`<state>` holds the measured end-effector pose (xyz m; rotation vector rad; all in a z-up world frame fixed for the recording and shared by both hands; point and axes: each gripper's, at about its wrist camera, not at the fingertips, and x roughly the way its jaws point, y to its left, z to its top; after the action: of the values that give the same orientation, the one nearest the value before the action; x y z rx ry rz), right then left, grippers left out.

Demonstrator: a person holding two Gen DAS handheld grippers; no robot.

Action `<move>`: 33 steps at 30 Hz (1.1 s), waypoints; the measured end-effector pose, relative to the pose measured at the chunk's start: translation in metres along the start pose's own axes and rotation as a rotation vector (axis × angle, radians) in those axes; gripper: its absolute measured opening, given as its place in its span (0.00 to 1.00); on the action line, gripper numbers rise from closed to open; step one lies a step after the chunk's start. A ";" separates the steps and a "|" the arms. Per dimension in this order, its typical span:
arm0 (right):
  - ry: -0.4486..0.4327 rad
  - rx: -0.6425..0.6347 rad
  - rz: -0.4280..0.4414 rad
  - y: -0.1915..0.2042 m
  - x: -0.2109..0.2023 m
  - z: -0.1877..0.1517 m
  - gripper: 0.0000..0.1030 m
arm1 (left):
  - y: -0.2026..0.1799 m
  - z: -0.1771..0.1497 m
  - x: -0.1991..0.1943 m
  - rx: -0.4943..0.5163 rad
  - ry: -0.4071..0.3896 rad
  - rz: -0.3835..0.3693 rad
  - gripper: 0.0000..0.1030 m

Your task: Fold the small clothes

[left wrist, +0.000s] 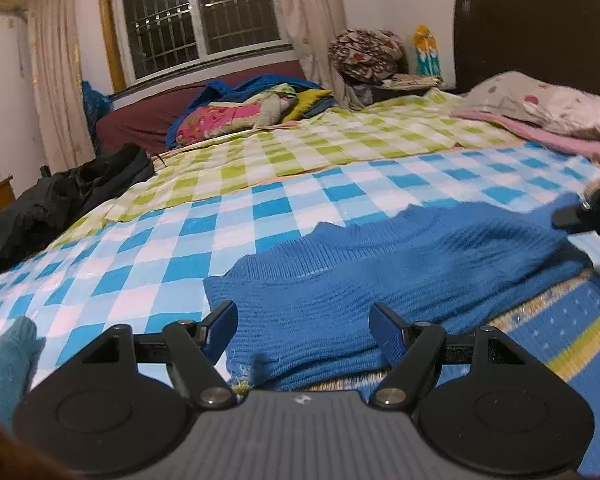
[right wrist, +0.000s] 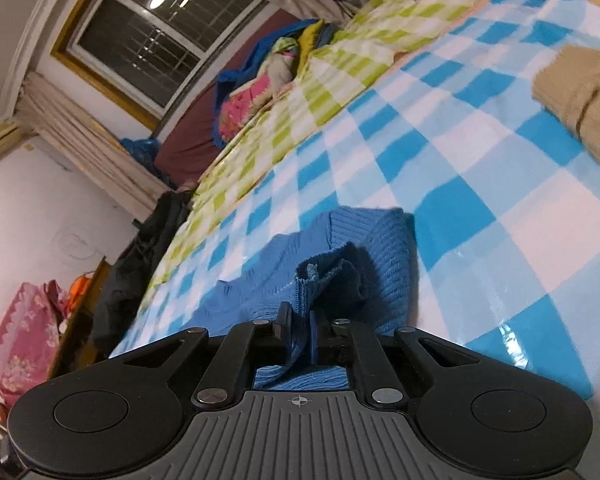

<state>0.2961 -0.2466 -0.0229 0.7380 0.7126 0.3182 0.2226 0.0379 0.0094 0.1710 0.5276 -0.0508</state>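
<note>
Meanwhile the blue knit sweater (left wrist: 380, 280) lay on the blue-checked bed cover (left wrist: 140, 264); the right gripper (right wrist: 300, 320) pinched a fold of it (bunched, lifted), while the left gripper (left wrist: 304, 320) hovered wide, holding nothing.

Ribbed blue knit sweater (left wrist: 380, 264) on a glossy, smooth checked sheet (left wrist: 180, 248); matt black plastic tongs (right wrist: 299, 322).

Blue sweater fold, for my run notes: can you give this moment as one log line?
stage: fold underway | right gripper: shut on blue sweater edge | left gripper: open above sweater | surface: checked bedspread
</note>
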 end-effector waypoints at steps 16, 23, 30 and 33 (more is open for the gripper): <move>0.003 -0.101 -0.140 0.005 0.000 0.008 0.31 | 0.002 -0.006 0.029 0.018 0.086 -0.022 0.77; 0.010 -0.160 -0.198 0.002 0.025 0.007 0.25 | 0.000 -0.007 0.027 0.054 0.099 -0.028 0.77; -0.013 -0.245 -0.309 0.011 0.021 0.005 0.28 | 0.005 -0.004 0.016 -0.002 0.089 -0.023 0.77; -0.052 -0.301 -0.327 0.023 0.014 0.001 0.30 | 0.004 0.002 0.011 -0.018 0.050 -0.026 0.77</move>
<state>0.3063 -0.2242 -0.0126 0.3354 0.7040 0.1031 0.2340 0.0417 0.0063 0.1484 0.5800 -0.0671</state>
